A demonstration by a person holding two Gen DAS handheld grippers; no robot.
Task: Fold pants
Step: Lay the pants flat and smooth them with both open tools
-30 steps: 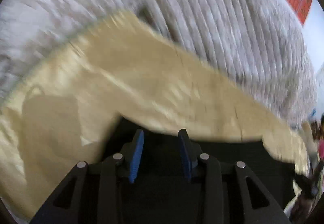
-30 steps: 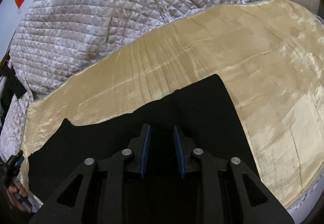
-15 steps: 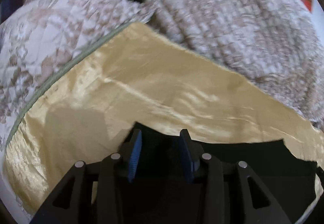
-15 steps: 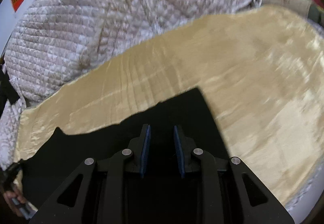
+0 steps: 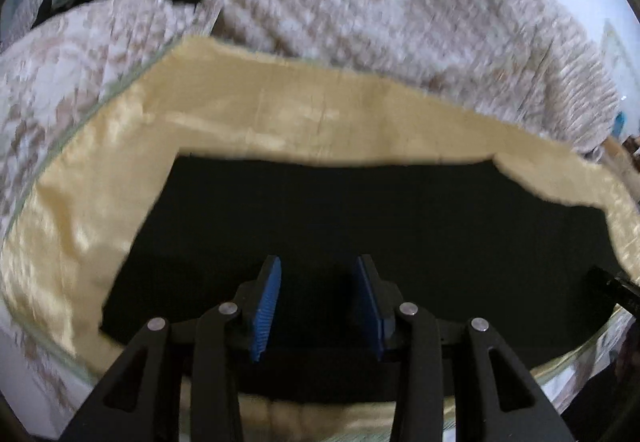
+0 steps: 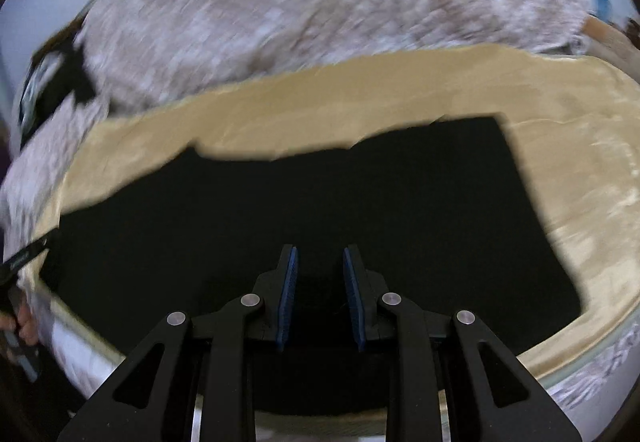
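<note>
Where the two wrist cameras look down, black pants (image 5: 360, 226) lie spread flat on a shiny gold satin sheet (image 5: 280, 114), which covers the near part of a bed. Behind the sheet's far edge rises a quilted beige and white bedspread (image 5: 380, 2), bunched into soft mounds and blurred in both views

Seen from the left wrist, the pants' far edge runs roughly parallel to the sheet's far edge, with a band of bare gold between them, and their left end stops short of the sheet's left edge. From the right wrist, the pants (image 6: 320, 210) fill the middle of the sheet (image 6: 400, 98); their right end is a squared corner near the sheet's right edge, and their near edge reaches the sheet's near edge

The left gripper (image 5: 318, 262) hangs over the pants with its blue-padded jaws spread apart; only dark cloth shows behind the gap, and whether the pads touch it cannot be told. The right gripper (image 6: 320, 252) sits likewise above the pants, its jaws parted more narrowly and having just been opening, with nothing visibly pinched between them

At the left rim of the right wrist view, a person's fingers (image 6: 26, 324) wrap a handle
</note>
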